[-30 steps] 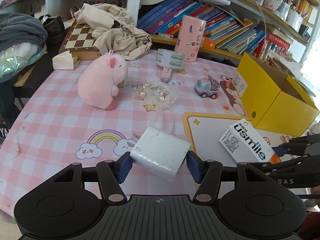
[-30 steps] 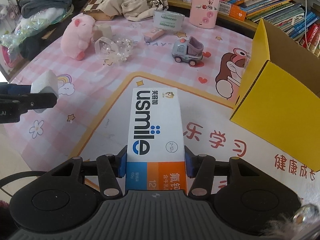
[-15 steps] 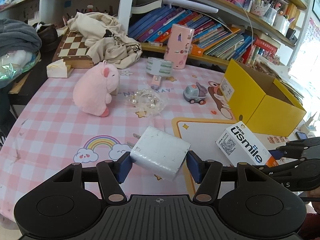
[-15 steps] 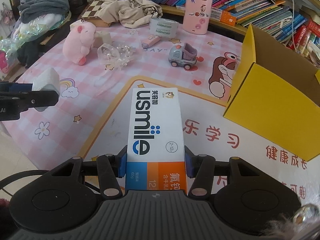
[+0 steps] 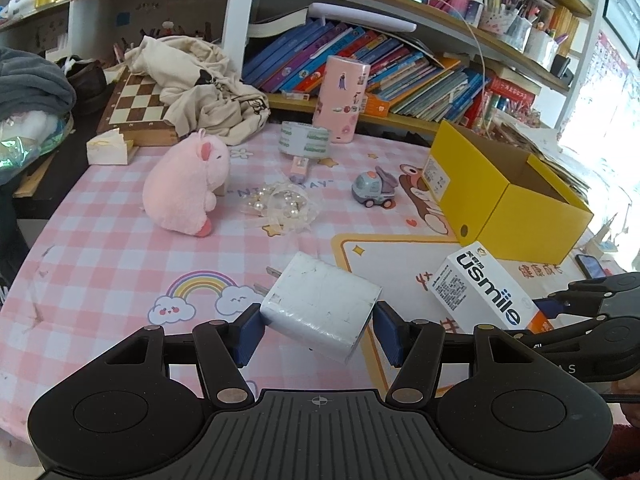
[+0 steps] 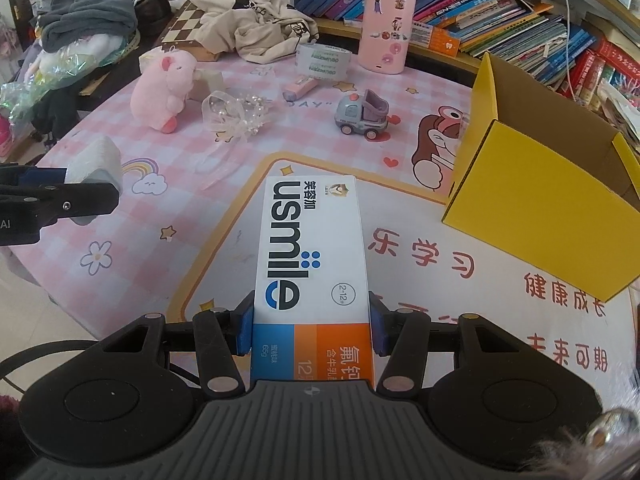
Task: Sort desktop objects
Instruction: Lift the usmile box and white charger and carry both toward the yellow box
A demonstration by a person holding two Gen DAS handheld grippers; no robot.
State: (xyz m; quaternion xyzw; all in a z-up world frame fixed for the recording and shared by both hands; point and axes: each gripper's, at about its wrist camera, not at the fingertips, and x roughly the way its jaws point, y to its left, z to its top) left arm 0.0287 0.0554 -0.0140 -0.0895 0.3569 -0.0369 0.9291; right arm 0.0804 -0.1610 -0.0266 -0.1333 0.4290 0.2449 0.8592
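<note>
Crammed bookshelves point(image 5: 400, 68) behind pink checked table point(image 5: 100, 264); bright window right point(image 5: 600, 120)

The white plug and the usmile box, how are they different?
The white plug is short, chunky and plain, with scuffs and two metal prongs; the usmile box is long and flat with big letters plus blue and orange patches. The left gripper clamps the plug crooked, while the right gripper grips the box straight, pointing ahead. Both are mostly white, and each is held up above the table.
</note>
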